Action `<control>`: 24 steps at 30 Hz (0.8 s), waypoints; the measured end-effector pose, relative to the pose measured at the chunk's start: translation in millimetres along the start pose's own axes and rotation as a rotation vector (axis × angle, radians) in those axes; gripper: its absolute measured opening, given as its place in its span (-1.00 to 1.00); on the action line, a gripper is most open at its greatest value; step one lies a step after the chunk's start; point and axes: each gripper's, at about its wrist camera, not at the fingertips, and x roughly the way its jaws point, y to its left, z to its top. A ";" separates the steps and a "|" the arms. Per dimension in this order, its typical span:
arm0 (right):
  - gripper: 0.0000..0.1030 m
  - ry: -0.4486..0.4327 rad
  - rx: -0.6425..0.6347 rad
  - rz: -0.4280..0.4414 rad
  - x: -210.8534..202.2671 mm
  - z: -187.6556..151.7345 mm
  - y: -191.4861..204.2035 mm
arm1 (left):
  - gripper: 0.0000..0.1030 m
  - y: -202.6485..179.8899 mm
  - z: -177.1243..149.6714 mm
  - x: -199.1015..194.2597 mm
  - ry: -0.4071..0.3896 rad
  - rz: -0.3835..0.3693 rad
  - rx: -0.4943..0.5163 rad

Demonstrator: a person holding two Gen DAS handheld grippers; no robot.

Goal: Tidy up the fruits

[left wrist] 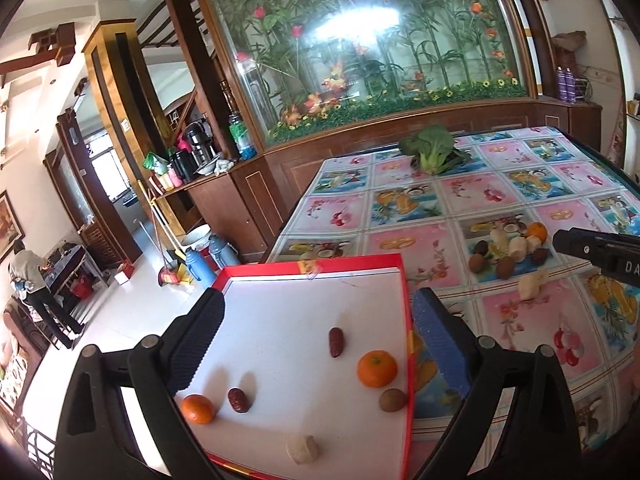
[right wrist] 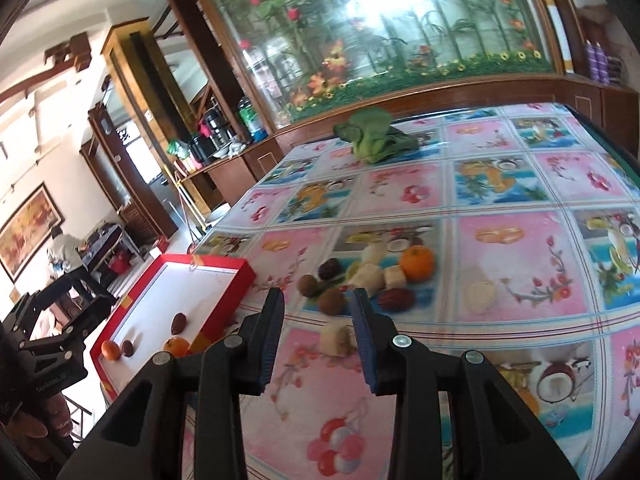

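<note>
A red-rimmed white tray (left wrist: 312, 276) sits at the table's left edge and also shows in the right wrist view (right wrist: 240, 270). It holds two oranges (left wrist: 377, 369), two red dates (left wrist: 336, 342), a kiwi (left wrist: 393, 400) and a pale chunk (left wrist: 303, 448). My left gripper (left wrist: 320, 344) hovers open and empty above the tray. A pile of loose fruit (right wrist: 372, 276) lies mid-table: kiwis, dates, pale chunks, an orange (right wrist: 417, 263). My right gripper (right wrist: 318, 340) is open, a pale chunk (right wrist: 337, 338) lying on the cloth between its fingers.
A leafy green vegetable (right wrist: 374, 136) lies at the table's far side. The table has a fruit-patterned cloth (right wrist: 500, 264). A wooden cabinet with a flower mural (left wrist: 360, 60) stands behind. The table's left edge drops to the floor beside the tray.
</note>
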 end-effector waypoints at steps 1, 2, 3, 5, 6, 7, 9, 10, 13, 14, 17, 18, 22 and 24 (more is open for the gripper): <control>-0.34 0.000 0.008 -0.003 1.5 1.7 -3.0 | 0.84 -2.8 1.0 -0.1 0.001 -0.003 0.004; -0.34 0.002 0.016 -0.005 1.6 2.6 -4.9 | 0.84 -6.2 0.9 0.5 0.003 -0.004 0.006; -0.34 0.004 0.024 -0.002 1.5 3.4 -7.5 | 0.84 -8.5 1.0 0.8 0.004 -0.004 0.009; -0.34 -0.003 0.023 0.001 -1.2 4.1 -6.2 | 0.84 -13.1 1.4 3.0 0.014 -0.002 0.015; -0.34 -0.005 0.018 0.001 -1.0 4.4 -6.4 | 0.84 -15.0 1.8 4.4 0.018 -0.004 0.017; -0.34 -0.005 0.011 0.002 -1.4 4.3 -5.4 | 0.84 -16.7 1.8 4.8 0.019 -0.005 0.019; -0.34 -0.006 0.005 0.002 -2.0 3.1 -5.0 | 0.84 -20.1 1.7 5.1 0.024 -0.006 0.024; -0.34 -0.006 0.005 0.003 -1.8 3.3 -4.7 | 0.84 -21.8 2.1 6.2 0.027 -0.007 0.028; -0.34 -0.007 0.011 0.009 -1.4 3.8 -7.2 | 0.85 -24.9 2.2 7.6 0.029 -0.009 0.032; -0.34 -0.005 0.015 0.009 -0.9 4.0 -7.9 | 0.85 -25.5 2.5 8.5 0.031 -0.008 0.034; -0.34 -0.002 0.021 0.010 -0.2 4.3 -9.0 | 0.84 -27.0 1.4 10.2 0.037 -0.011 0.033; -0.34 -0.003 0.019 0.009 -0.2 4.2 -8.9 | 0.84 -27.7 1.0 11.2 0.040 -0.012 0.034; -0.34 0.000 0.018 0.006 1.1 4.1 -9.2 | 0.85 -30.1 -1.7 14.3 0.049 -0.017 0.038; -0.34 0.003 0.019 0.002 1.9 3.9 -9.9 | 0.84 -30.5 -2.6 15.3 0.053 -0.018 0.038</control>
